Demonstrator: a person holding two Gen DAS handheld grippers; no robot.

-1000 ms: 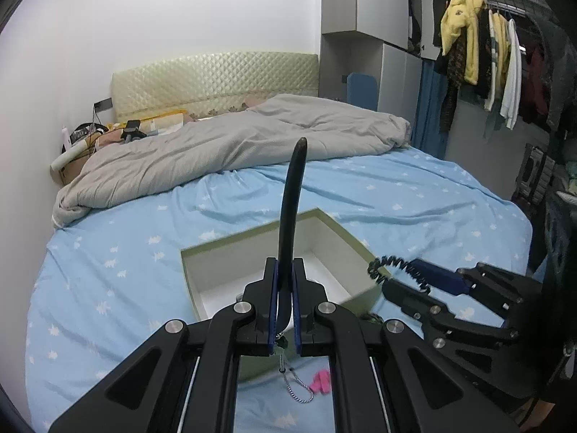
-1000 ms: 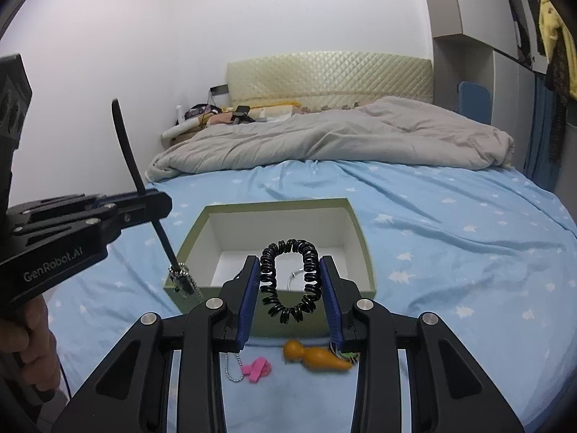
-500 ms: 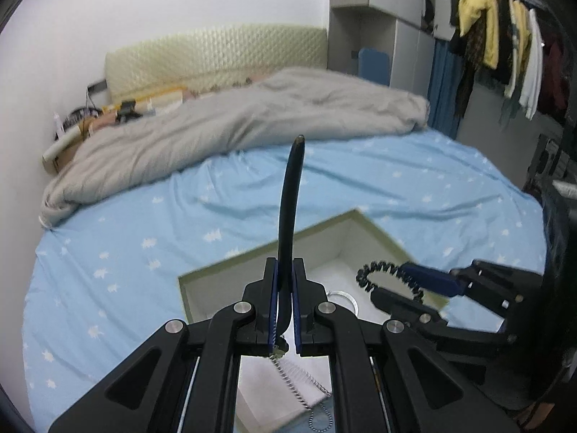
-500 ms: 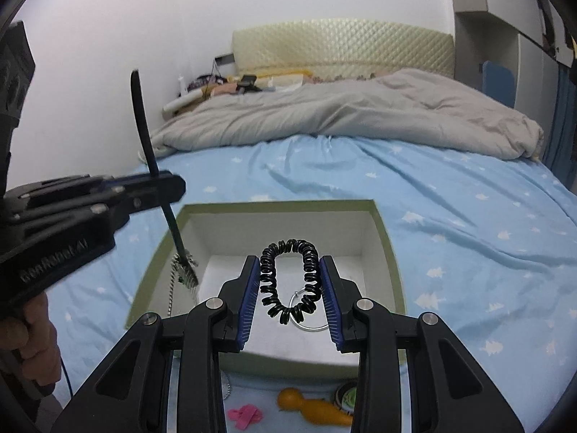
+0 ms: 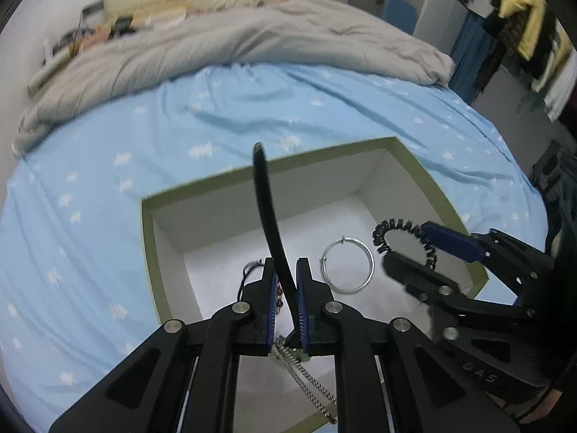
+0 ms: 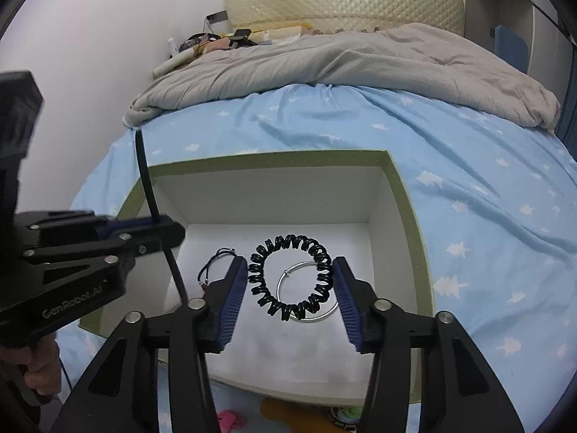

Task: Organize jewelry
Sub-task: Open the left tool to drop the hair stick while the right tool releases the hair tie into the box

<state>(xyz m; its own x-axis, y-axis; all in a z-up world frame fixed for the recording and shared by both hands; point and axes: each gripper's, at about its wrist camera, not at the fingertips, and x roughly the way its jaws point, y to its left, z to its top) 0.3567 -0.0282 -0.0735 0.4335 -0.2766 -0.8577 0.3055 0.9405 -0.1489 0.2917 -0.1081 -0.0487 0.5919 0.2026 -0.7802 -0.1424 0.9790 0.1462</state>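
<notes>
Open green-rimmed box (image 6: 396, 195) with white inside sits on the blue starred bed sheet (image 6: 487, 180). Right gripper (image 6: 290, 288) over the box, jaws opening; black coil bracelet (image 6: 292, 278) between the pads, a gap showing on both sides. Silver bangle (image 5: 348, 266) lies on the box floor under the coil. Black cord bracelet (image 6: 212, 263) on the floor at 9 o'clock of the coil. Left gripper (image 5: 286, 310) jaws opening, nearly together, black strap (image 5: 268, 223) standing up between them; whether the pads press it I cannot tell. Metal chain (image 5: 306, 382) hangs below into the box.
</notes>
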